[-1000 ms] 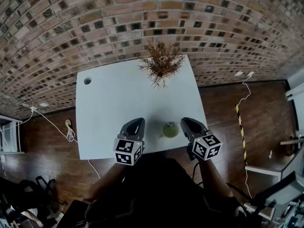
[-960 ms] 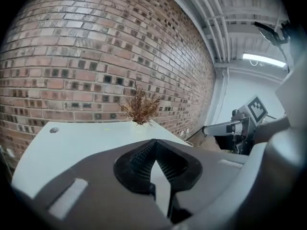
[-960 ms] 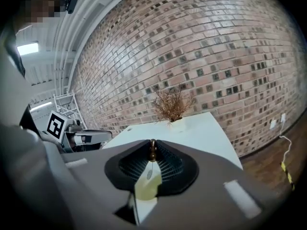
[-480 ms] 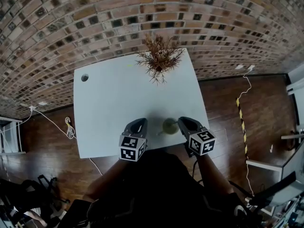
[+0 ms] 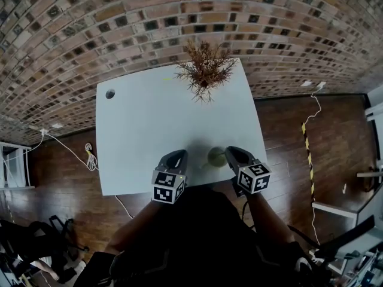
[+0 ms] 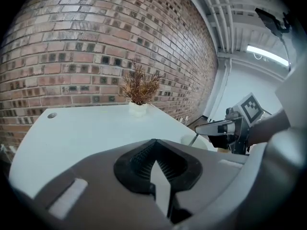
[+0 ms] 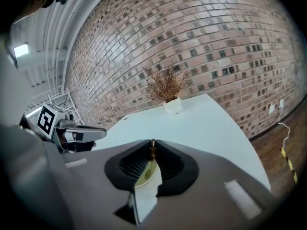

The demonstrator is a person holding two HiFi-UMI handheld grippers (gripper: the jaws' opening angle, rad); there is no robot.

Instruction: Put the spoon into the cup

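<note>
A pale green cup (image 5: 215, 156) stands near the table's front edge, between my two grippers; the left gripper view shows it too, as the cup (image 6: 197, 141). My right gripper (image 5: 231, 153) hovers at the cup's right rim, shut on a thin spoon (image 6: 193, 139) that hangs from its tips down into the cup. In the right gripper view the spoon's brown handle (image 7: 152, 149) is pinched where the jaws meet. My left gripper (image 5: 176, 156) is left of the cup, apart from it, its jaws shut with nothing between them (image 6: 156, 158).
The white table (image 5: 149, 124) backs onto a brick wall. A dried plant in a white pot (image 5: 204, 73) stands at its far edge, and a round cable hole (image 5: 110, 93) is at the far left corner. Cables lie on the wooden floor at both sides.
Both grippers have sunk a little toward the table. The right gripper stays at the cup with the spoon, the left stays beside it.
</note>
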